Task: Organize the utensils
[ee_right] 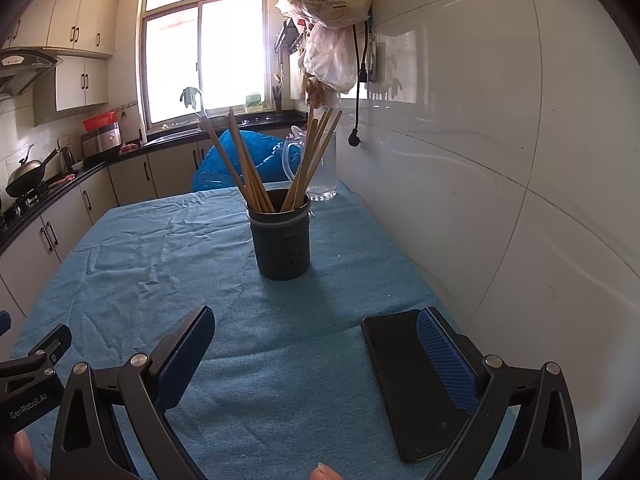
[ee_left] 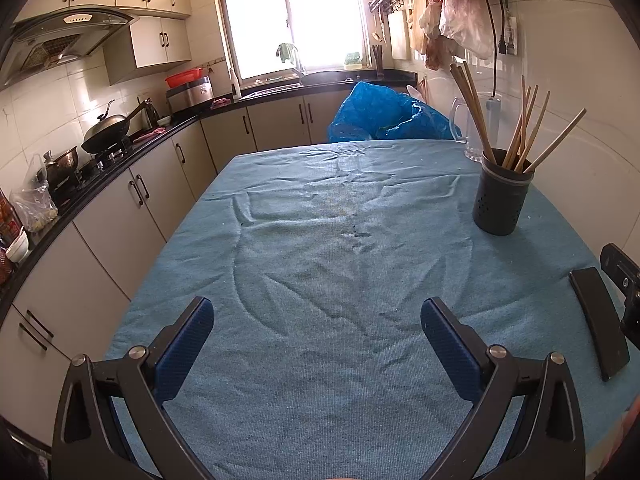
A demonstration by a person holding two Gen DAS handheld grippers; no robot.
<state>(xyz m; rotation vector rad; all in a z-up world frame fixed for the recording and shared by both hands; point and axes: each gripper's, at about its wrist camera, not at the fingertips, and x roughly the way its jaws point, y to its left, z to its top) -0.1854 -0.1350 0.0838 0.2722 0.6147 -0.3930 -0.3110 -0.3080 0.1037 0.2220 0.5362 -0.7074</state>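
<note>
Both grippers are spread wide and holding nothing. Left gripper sits low centre over bare blue cloth, with the dark holder full of chopsticks way off upper right. Right gripper has the holder dead ahead, mid-frame, well clear of its fingers. Black phone lies under its right finger.

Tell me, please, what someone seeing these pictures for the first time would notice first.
Most likely the dark holder bristling with wooden chopsticks, standing upright toward the far right of the table on the blue cloth, near the tiled wall. Next, the black phone lying flat on the cloth near the right tool. Both it and the left tool are open and hold nothing.
</note>
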